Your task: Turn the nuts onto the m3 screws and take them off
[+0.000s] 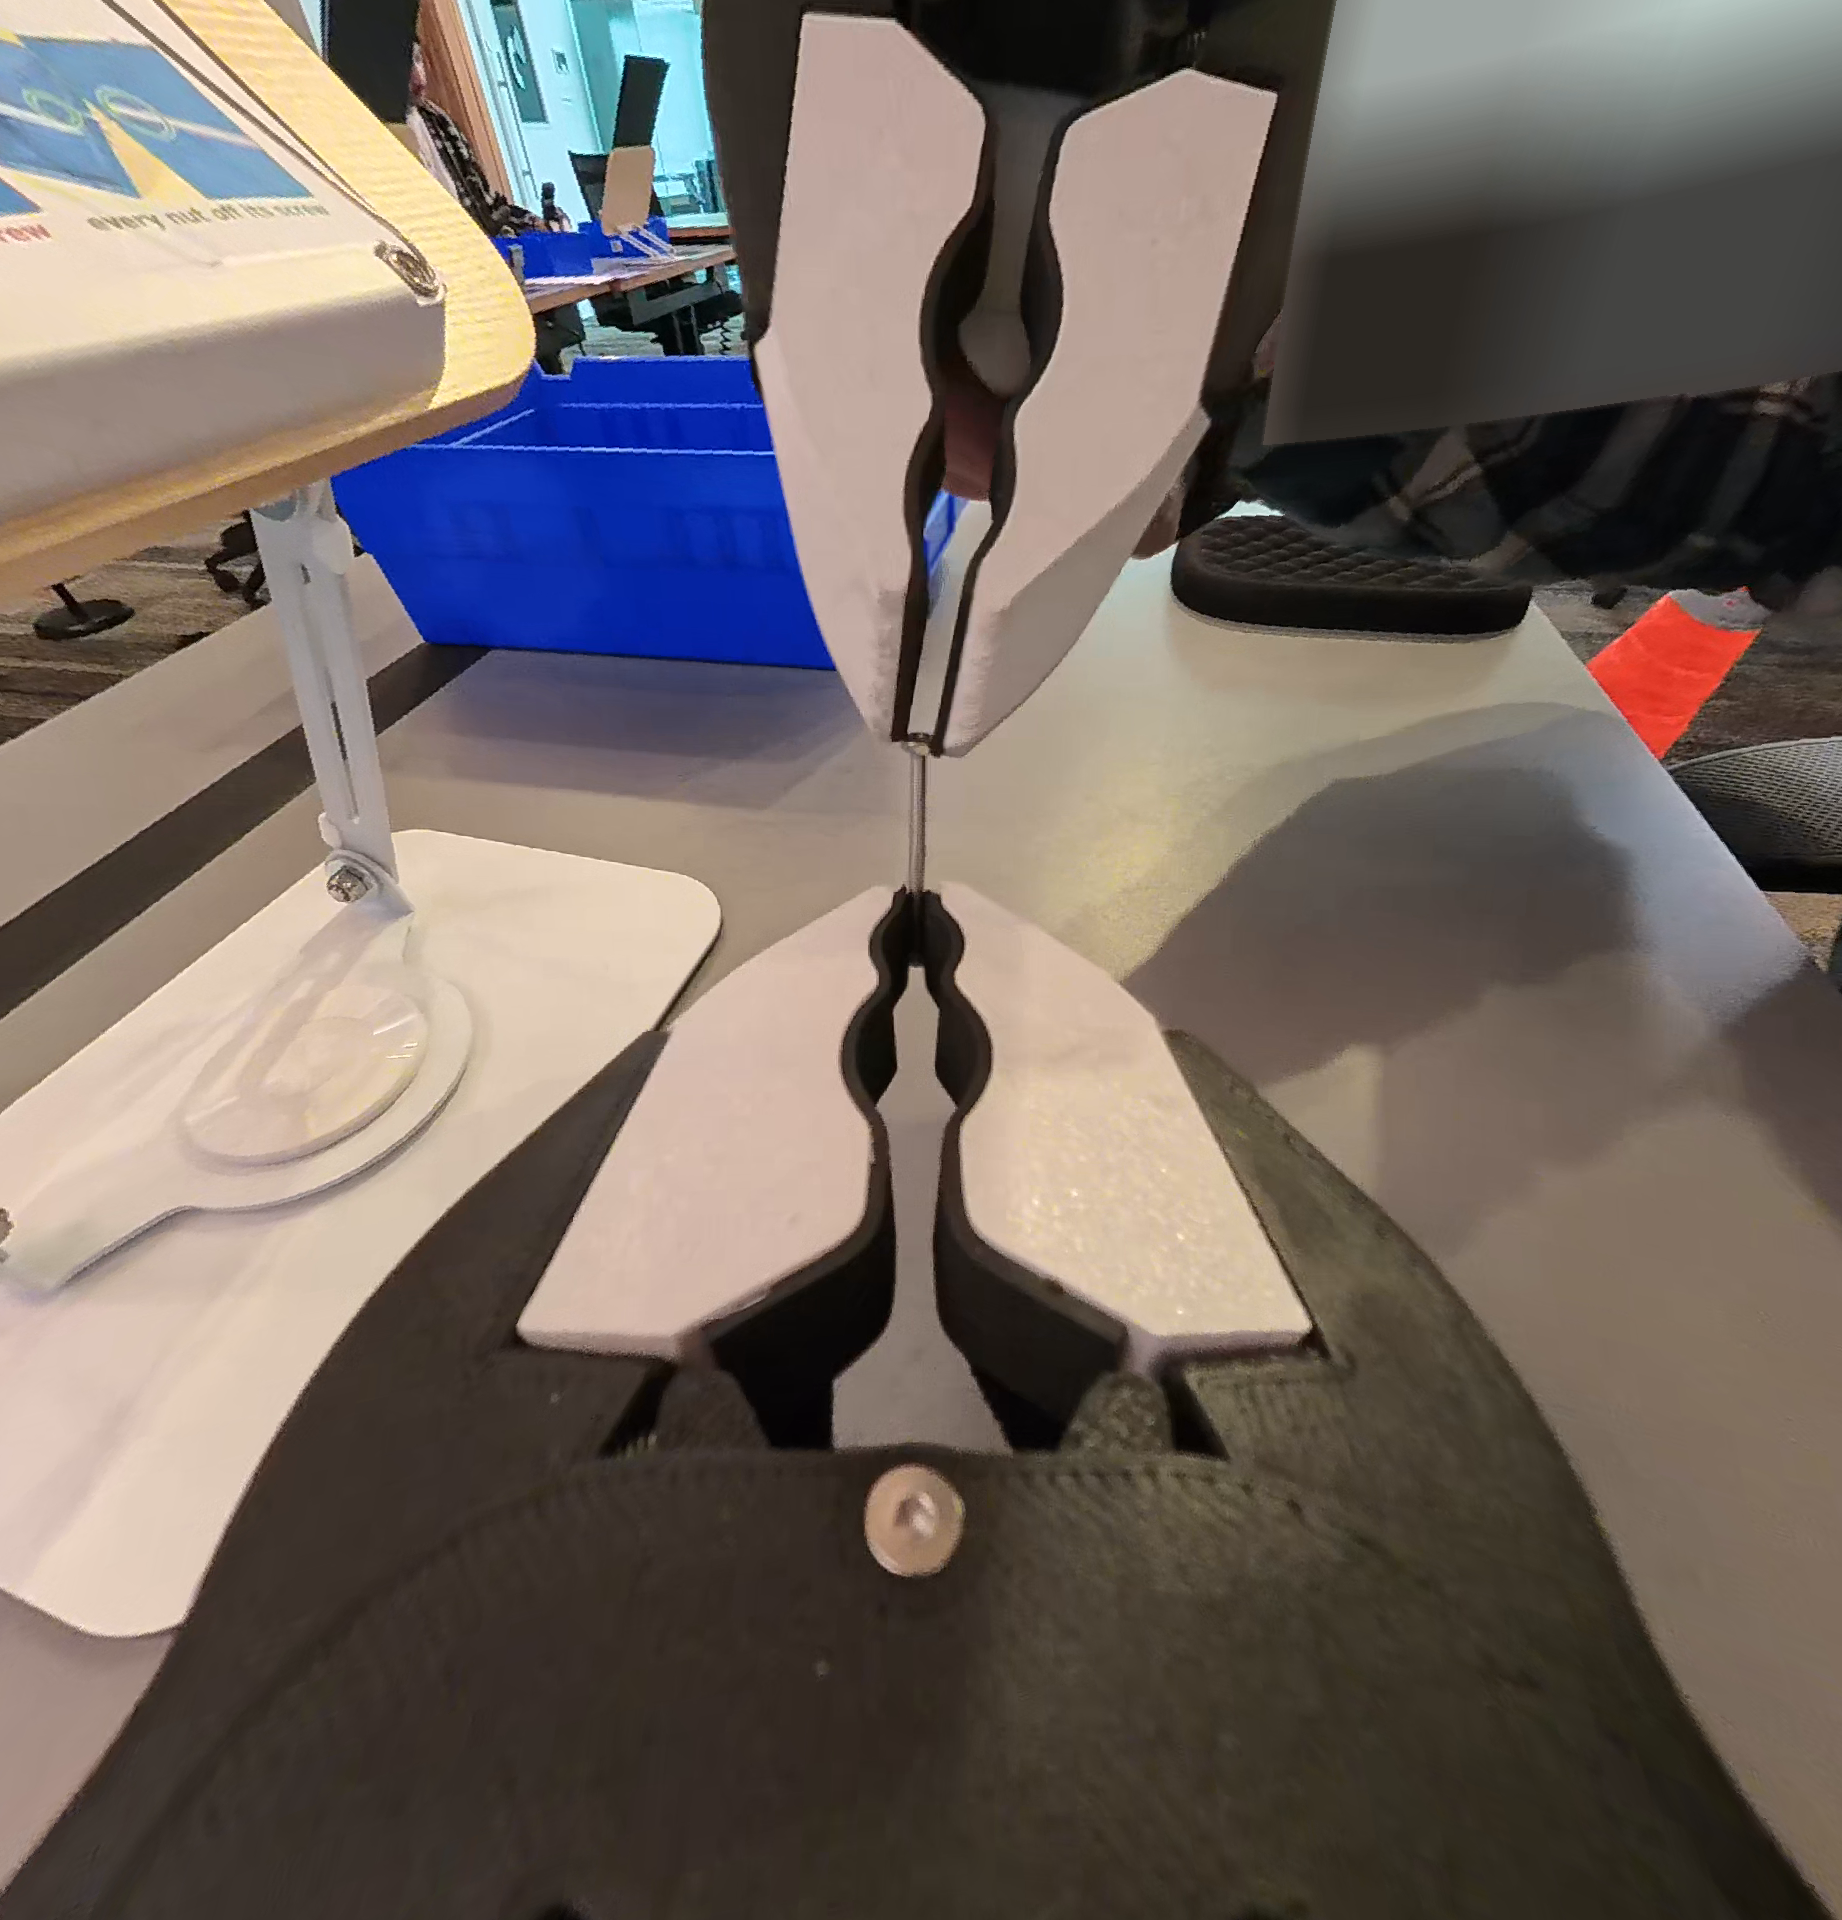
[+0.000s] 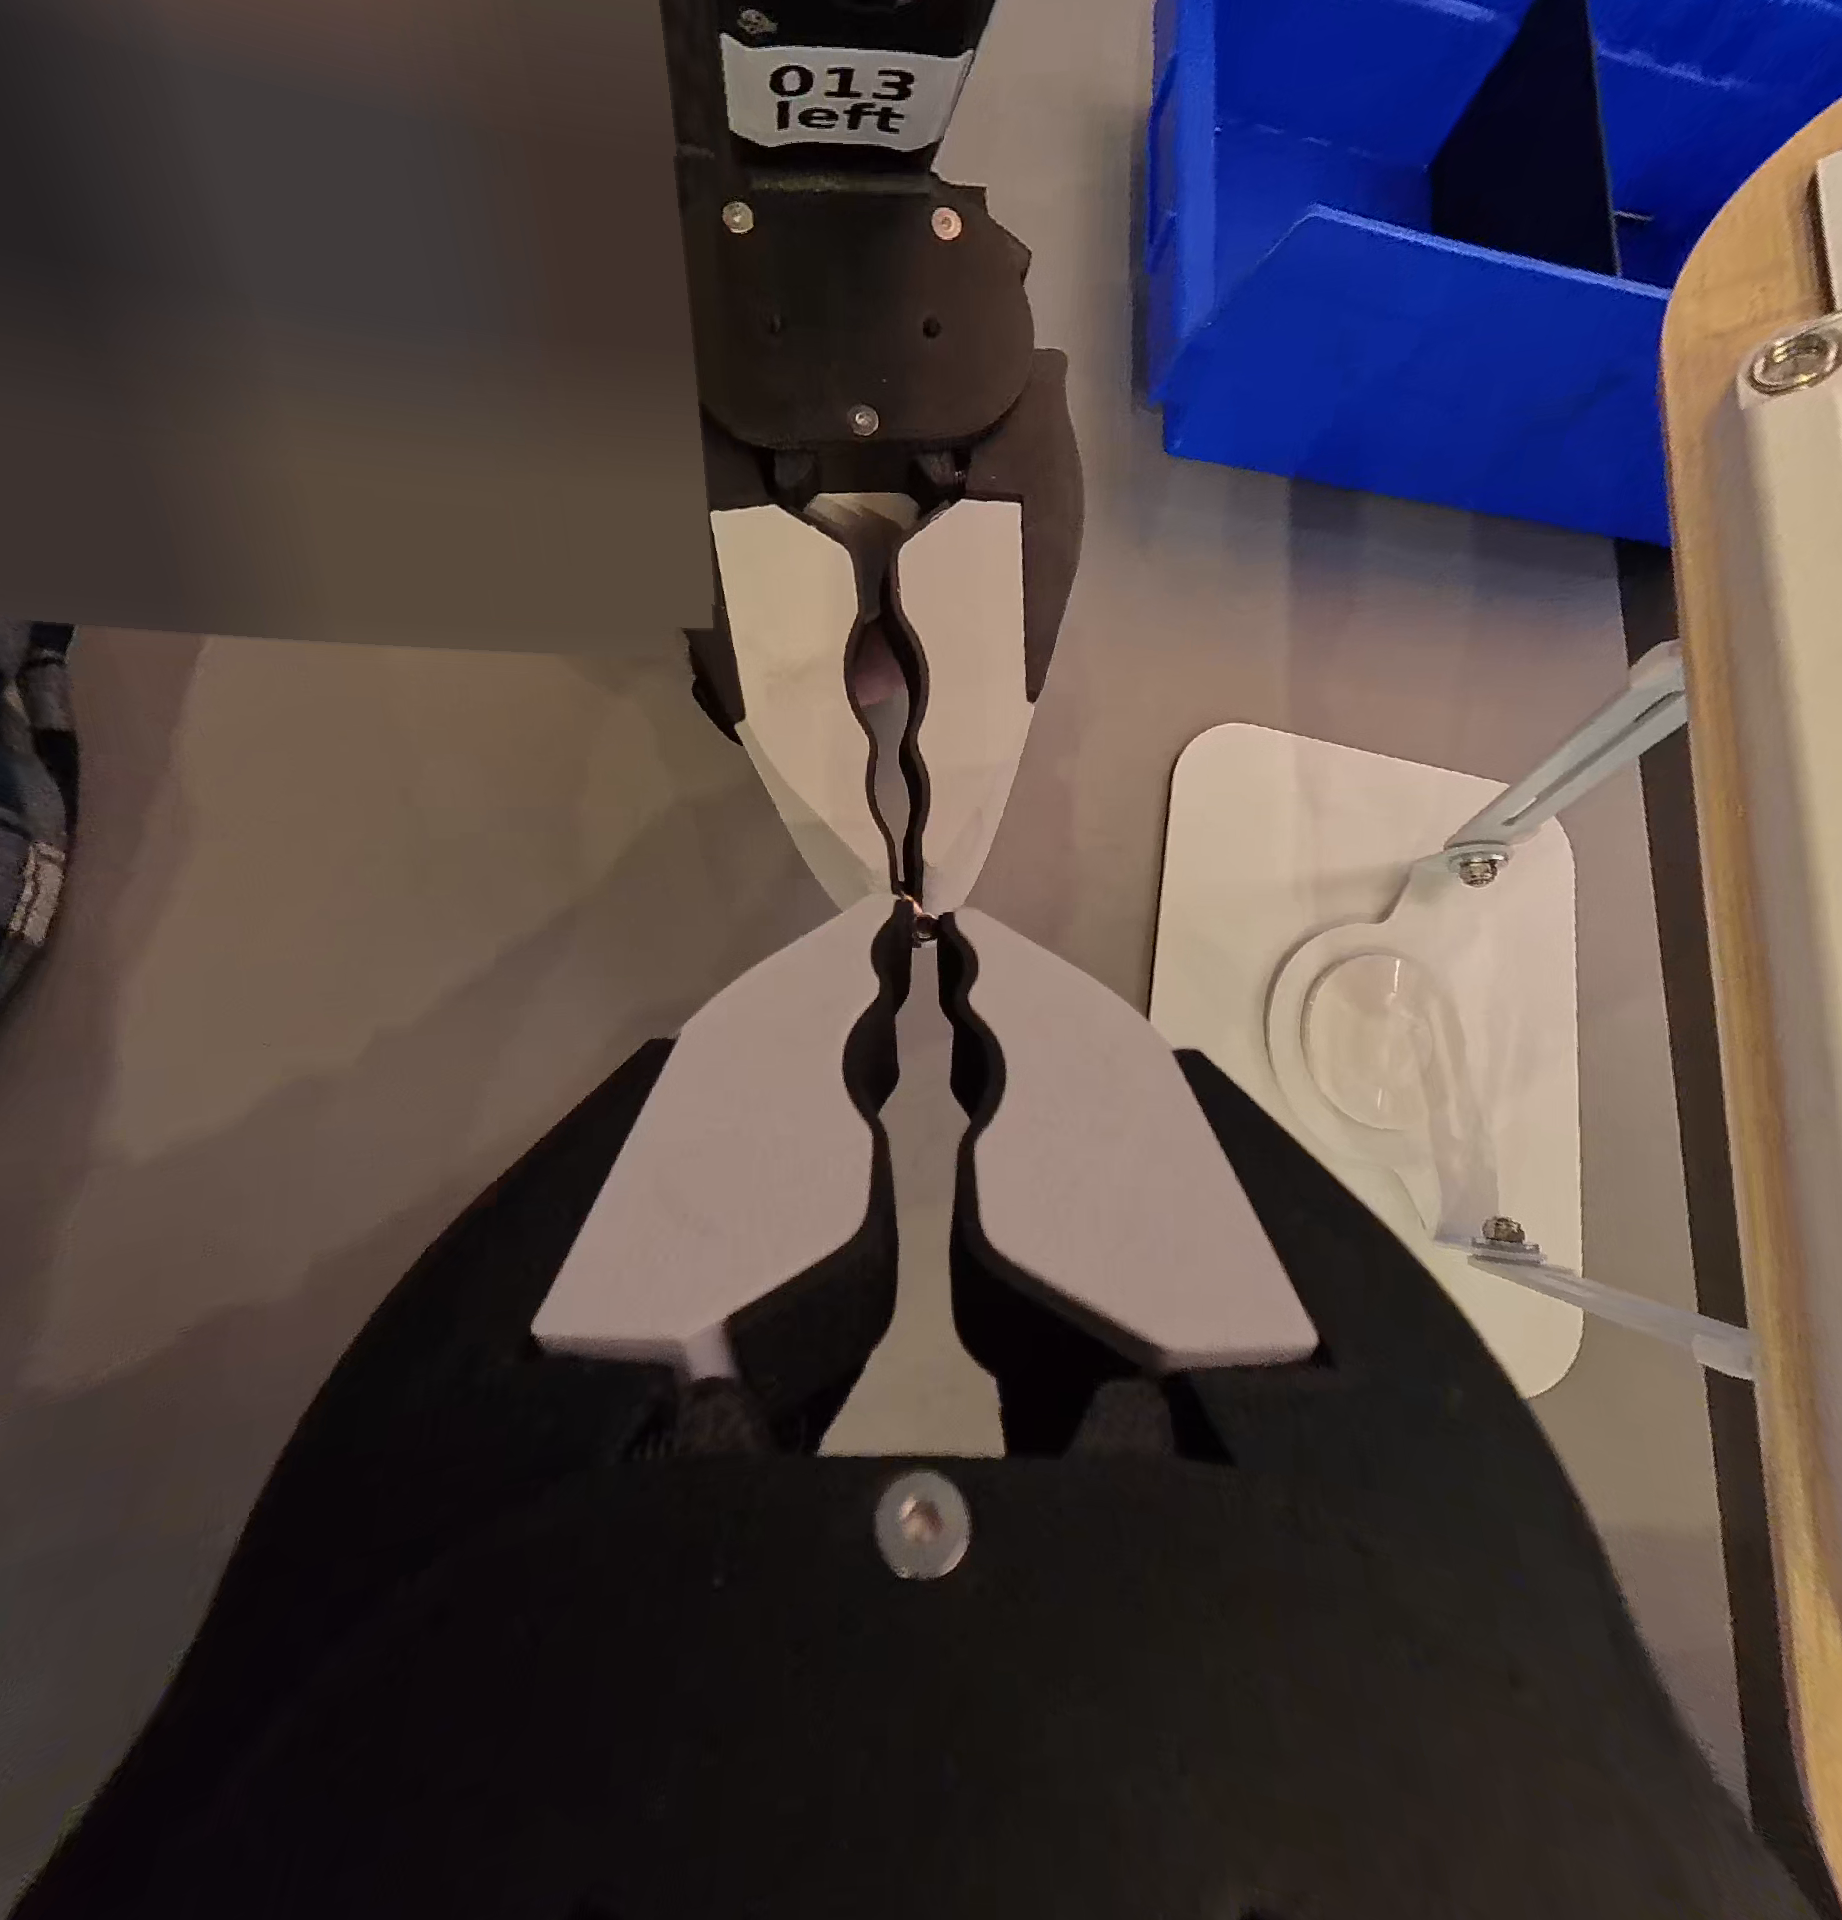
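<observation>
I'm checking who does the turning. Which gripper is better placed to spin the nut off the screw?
Probably the right gripper: its fingertips pinch the small nut at the screw's far end, while the left gripper clamps the thin threaded screw steady.

I log white finger faces with black wavy inner edges on both grippers — left gripper [image 1: 912, 896], right gripper [image 2: 923, 920] — a silver screw [image 1: 918, 821] between them, grey table [image 1: 1260, 727], blue bins [image 1: 605, 520], white stand base [image 1: 543, 925], black diamond-quilted pad [image 1: 1343, 582].

White label [image 2: 844, 99] on tongs, printed sheet [image 1: 138, 156]
</observation>
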### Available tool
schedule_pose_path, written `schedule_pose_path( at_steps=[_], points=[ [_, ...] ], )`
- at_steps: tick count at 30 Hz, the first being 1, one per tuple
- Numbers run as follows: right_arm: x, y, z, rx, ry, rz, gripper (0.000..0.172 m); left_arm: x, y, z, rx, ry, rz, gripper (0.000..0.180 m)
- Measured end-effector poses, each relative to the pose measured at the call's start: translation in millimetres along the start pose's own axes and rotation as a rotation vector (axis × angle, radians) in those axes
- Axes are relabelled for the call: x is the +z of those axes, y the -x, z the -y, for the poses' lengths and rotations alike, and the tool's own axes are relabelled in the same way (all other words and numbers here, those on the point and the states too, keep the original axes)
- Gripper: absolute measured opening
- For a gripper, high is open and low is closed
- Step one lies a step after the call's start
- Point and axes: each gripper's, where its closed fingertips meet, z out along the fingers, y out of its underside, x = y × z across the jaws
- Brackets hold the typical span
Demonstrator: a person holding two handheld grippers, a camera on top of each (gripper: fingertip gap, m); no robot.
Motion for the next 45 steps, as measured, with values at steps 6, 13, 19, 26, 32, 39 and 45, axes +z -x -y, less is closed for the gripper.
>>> schedule_pose_path(
  at_steps=[6,13,19,26,32,39,45],
  points=[
    [1.3,-5.4,-1.5,0.063,-0.006,-0.05,0.005,1.3,5.4,-1.5,0.001,0.014,0.049,0.001],
    [1.3,-6.3,-0.6,0.081,-0.015,-0.084,0.005,1.3,5.6,-1.2,-0.002,0.01,0.048,0.001],
    [0.8,-6.6,0.7,0.074,-0.019,-0.087,0.006,1.1,4.9,-0.1,-0.005,0.002,0.042,0.001],
    [2.6,-4.6,0.7,0.065,-0.02,-0.08,0.007,1.6,2.6,0.9,-0.003,-0.003,0.031,0.001],
    [-2.6,-6.4,5.8,0.076,-0.066,-0.081,0.012,0.6,3.0,2.5,-0.006,-0.013,0.031,0.001],
    [-7.9,-2.3,11.5,0.097,-0.187,0.004,0.024,-1.2,-0.4,8.3,-0.007,-0.047,0.012,0.001],
    [-5.9,-1.5,10.3,0.16,-0.283,0.056,0.023,-2.6,-1.6,11.8,-0.014,-0.067,0.001,0.001]
  ],
)
